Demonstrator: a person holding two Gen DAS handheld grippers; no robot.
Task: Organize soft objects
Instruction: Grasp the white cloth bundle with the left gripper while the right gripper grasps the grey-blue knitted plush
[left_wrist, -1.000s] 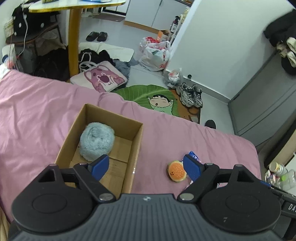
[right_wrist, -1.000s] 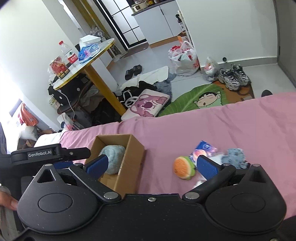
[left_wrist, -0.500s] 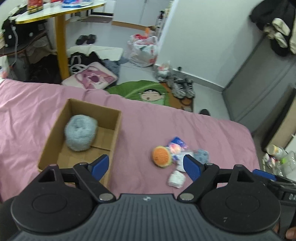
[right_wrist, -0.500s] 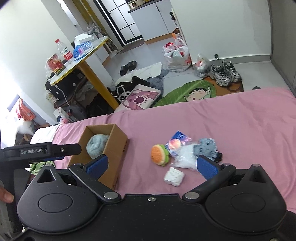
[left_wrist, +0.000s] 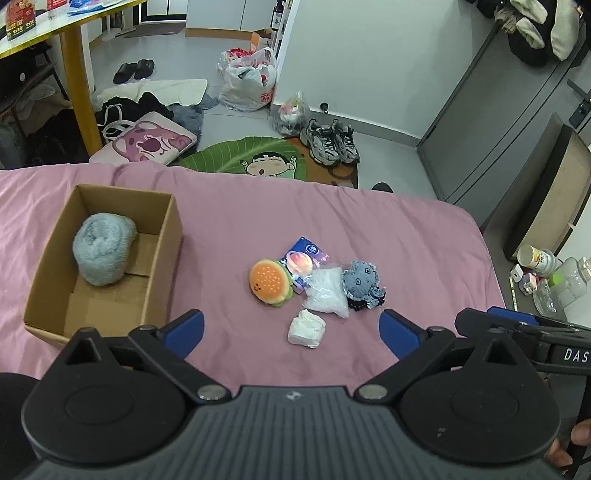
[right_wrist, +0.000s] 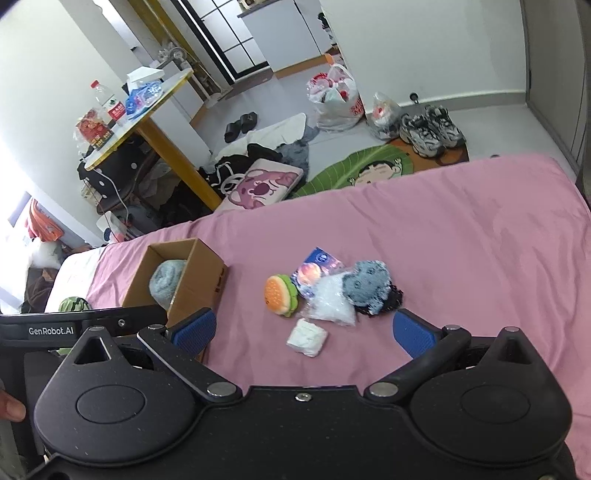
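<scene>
Lying clustered on the pink bed sheet (left_wrist: 369, 221): a burger plush (left_wrist: 270, 282) at the left of the group, touching a blue printed packet (left_wrist: 306, 254) behind it; a clear crinkly bag (left_wrist: 327, 291) just right of the burger, overlapping the packet's lower edge; a grey-blue knitted piece (left_wrist: 360, 281) with black trim against the bag's right side; a small white folded wad (left_wrist: 306, 328) a little nearer the camera, just apart from the bag. Sitting well to the left of that heap, an open cardboard box (left_wrist: 162, 266), holding a fluffy grey-blue ball (left_wrist: 103, 251) pressed toward its far left corner, bare cardboard showing across the rest of the floor. Hovering over the near edge of the bed, the left tool (left_wrist: 291, 330), blue pads spread wide, nothing between them, the white wad sitting in line with the gap. Beside it, the right tool (right_wrist: 301, 334), likewise spread wide and empty, above the same heap, its left pad near the box's front corner. Beyond the bed, on the floor: a green leaf-shaped cartoon rug (left_wrist: 266, 160), a pair of sneakers (left_wrist: 328, 140), a pink bear cushion (left_wrist: 144, 142), white plastic bags (left_wrist: 249, 79), and a yellow-legged surface (right_wrist: 155, 99) carrying a water bottle and packets.
</scene>
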